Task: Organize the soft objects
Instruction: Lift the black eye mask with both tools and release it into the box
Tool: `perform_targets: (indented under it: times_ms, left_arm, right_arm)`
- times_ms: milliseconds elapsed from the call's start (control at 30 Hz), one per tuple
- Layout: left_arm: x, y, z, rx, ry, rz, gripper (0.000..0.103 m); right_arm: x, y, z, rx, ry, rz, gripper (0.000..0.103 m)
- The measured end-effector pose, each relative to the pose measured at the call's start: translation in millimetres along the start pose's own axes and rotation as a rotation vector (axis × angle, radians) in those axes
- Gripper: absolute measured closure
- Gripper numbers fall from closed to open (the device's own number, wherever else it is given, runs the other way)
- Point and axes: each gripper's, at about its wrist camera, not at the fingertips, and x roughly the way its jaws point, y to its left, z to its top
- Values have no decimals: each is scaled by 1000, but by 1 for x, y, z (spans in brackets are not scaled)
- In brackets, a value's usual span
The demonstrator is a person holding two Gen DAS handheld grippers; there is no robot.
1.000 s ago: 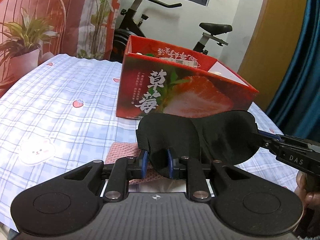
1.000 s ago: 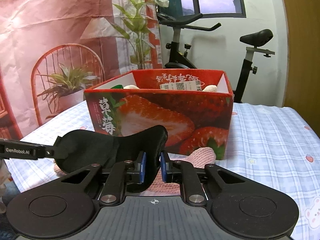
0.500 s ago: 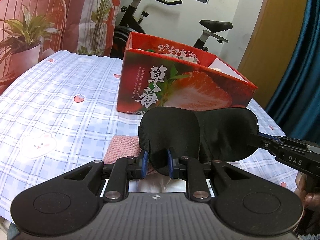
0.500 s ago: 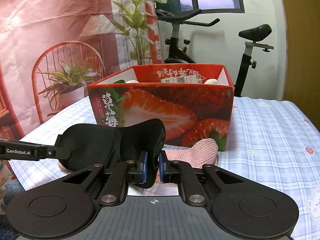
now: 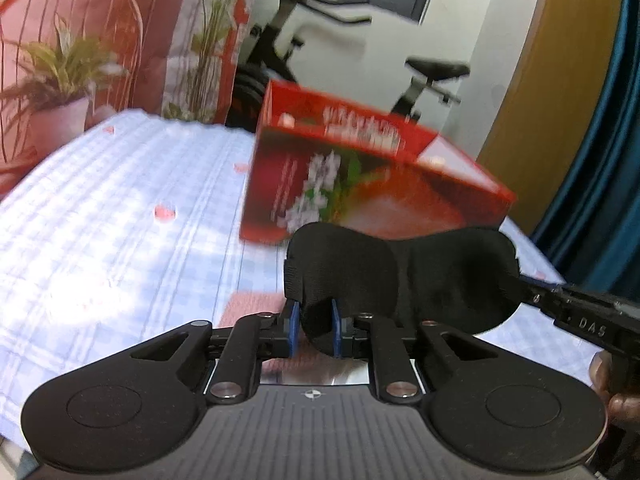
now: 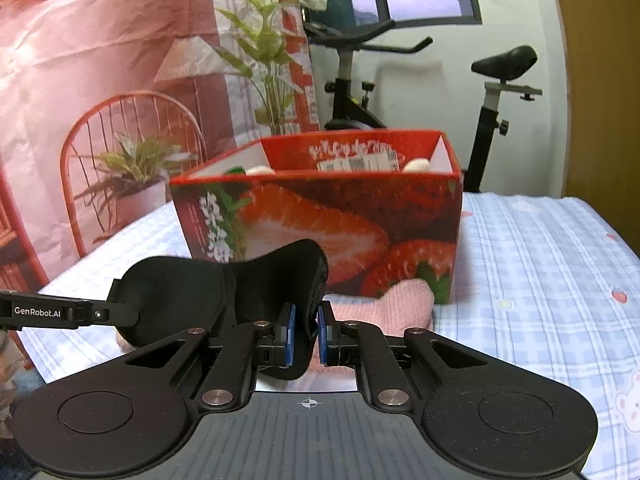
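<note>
The left gripper (image 5: 314, 330) is pinching one end of the black eye mask (image 5: 400, 276), its jaws having just closed further, while the right gripper (image 6: 304, 334) is clamping the other end; the mask is hanging above the desk (image 6: 540, 264), before the strawberry box (image 6: 320, 220).

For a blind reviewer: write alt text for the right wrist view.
The right tool pinches one end of a black sleep mask; the left tool holds the other end. Behind are a pink knitted item and an open strawberry box.
</note>
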Motion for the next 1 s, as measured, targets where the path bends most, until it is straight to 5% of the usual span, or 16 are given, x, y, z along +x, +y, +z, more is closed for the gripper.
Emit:
perform_targets:
  times_ms: [200,400,767,1000]
  left_arm:
    - [-33,-11,39,36,-152,-33,90]
    - [-33,-28,94,85,-217,-39,90]
    - [65,-39,174,109,-99,-27,91]
    - [132,-46,177,134,92,-10,91]
  right_arm:
    - [-15,6,29,-22,-102,26,93]
    - [-26,4,78,-22,-205,48,93]
    - [44,-10,166,-76,-190,-23,93]
    - [111,-27,172,-36,-27,-62,93]
